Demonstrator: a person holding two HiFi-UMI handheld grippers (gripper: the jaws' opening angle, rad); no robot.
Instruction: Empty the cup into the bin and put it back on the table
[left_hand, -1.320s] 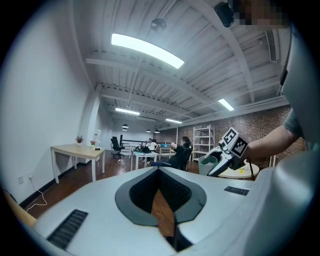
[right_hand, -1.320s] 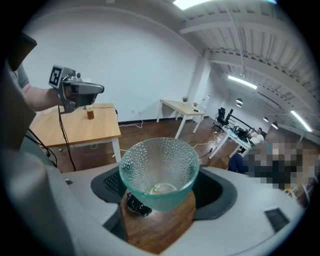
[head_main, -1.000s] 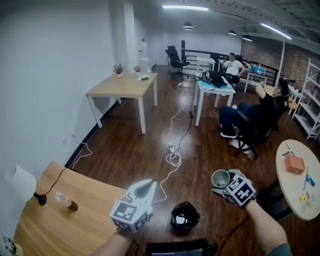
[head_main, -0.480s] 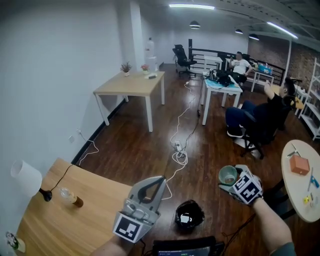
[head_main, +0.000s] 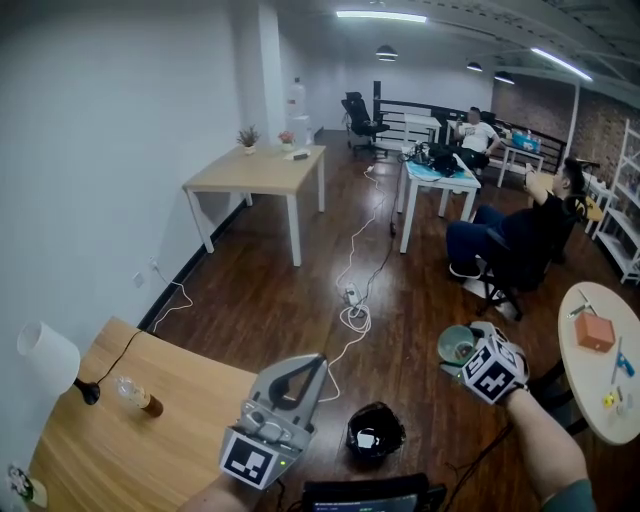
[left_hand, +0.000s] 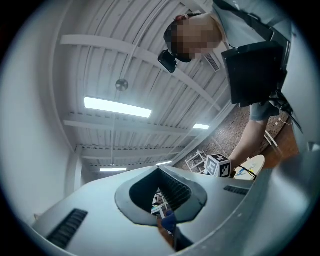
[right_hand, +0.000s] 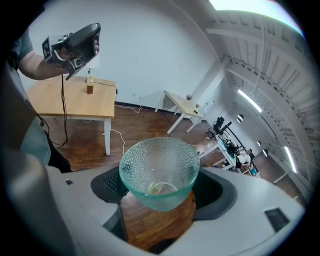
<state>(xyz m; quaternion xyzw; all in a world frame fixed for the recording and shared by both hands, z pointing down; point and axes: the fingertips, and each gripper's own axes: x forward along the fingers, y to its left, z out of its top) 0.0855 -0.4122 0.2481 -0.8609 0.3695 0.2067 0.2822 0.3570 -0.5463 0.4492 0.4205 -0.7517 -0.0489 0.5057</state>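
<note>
A pale green dimpled glass cup (right_hand: 159, 170) sits between the jaws of my right gripper (right_hand: 161, 189), which is shut on it; its mouth faces the camera and only a faint yellowish bottom shows inside. In the head view the cup (head_main: 455, 341) hangs in my right gripper (head_main: 464, 358) above the dark floor, up and to the right of the black bin (head_main: 375, 436). My left gripper (head_main: 317, 361) is raised beside the wooden table (head_main: 120, 450), jaws pointing up and shut with nothing in them. In the left gripper view the left gripper (left_hand: 159, 168) points at the ceiling.
On the wooden table stand a white lamp (head_main: 44, 357) and a small bottle (head_main: 135, 397). A round white table (head_main: 598, 370) with small items is at the right. Cables (head_main: 350, 310) trail across the floor. People sit at desks farther back.
My left gripper has risen and tipped its jaws upward. The right gripper with the cup has drifted slightly up and right; the bin stays in place.
</note>
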